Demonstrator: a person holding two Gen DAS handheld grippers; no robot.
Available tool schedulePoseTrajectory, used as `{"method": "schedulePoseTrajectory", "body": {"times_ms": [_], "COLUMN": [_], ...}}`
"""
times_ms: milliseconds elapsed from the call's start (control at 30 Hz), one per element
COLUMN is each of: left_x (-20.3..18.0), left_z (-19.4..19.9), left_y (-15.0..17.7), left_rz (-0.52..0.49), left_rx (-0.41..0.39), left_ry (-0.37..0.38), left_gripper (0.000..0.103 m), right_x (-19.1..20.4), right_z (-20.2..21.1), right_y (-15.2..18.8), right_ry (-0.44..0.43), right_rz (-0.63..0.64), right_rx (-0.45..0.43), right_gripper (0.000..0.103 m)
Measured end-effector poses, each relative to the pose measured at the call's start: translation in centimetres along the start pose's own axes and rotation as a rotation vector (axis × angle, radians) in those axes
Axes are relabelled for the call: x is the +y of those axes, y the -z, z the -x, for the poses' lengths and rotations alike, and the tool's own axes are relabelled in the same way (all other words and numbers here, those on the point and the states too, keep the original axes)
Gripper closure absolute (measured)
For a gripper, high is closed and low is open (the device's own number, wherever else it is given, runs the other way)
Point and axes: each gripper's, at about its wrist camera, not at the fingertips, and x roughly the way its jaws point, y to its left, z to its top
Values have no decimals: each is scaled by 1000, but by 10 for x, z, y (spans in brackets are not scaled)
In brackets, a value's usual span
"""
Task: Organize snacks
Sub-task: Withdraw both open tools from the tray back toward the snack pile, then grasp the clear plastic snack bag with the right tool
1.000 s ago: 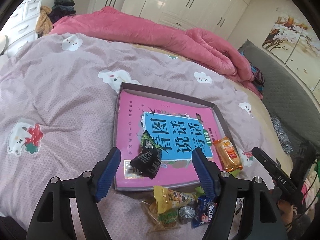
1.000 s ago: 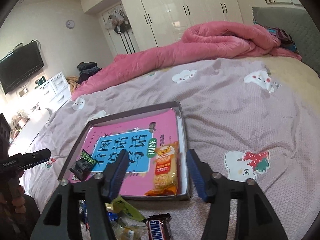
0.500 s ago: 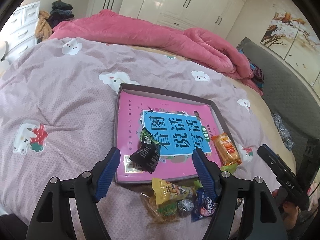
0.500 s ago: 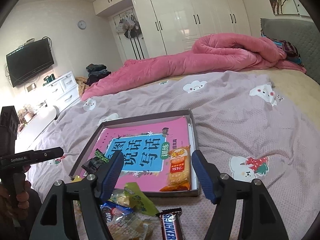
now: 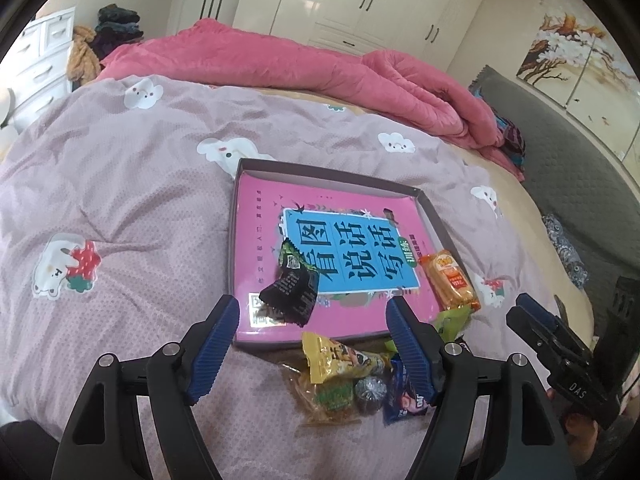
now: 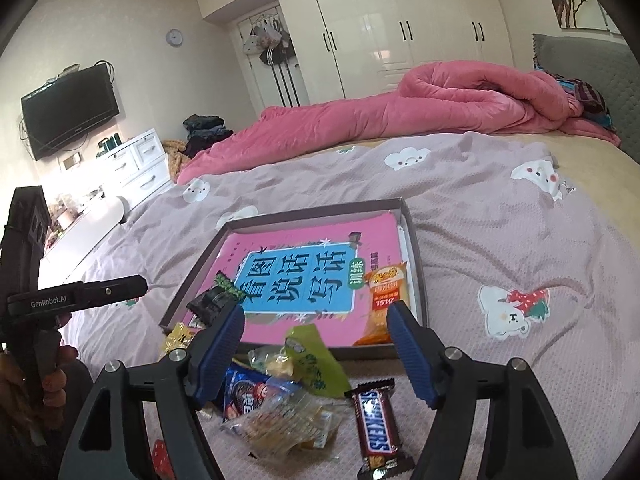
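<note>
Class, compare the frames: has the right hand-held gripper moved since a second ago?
Yes. The right hand-held gripper has drawn back from the box: the Snickers bar, earlier at the frame's bottom edge, now lies fully in view.

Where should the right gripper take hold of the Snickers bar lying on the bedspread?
Grip the brown Snickers bar across its narrow width at mid-length, coming down from above. It lies flat on the lilac bedspread, long axis pointing toward the shallow grey box, sides clear. The open right gripper hovers just beyond it.

Both wrist views over shared tray (image 5: 434, 216)
</note>
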Motion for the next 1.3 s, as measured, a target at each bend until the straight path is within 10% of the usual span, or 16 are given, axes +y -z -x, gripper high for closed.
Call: {"method": "schedulePoseTrajectory", "body": {"times_ms": [1300], "left_x": [-10], "left_z": [-7], "left_y": [41], "left_rz": [-77], "left_rx": [104], "left_ry": [-24], "left_gripper": [26], "right_x": [21], "right_z": [6], "right_y": [51], "right_ry": [-16], "right_rz": [-61], "right_rx": [197], "right_gripper": [30]}}
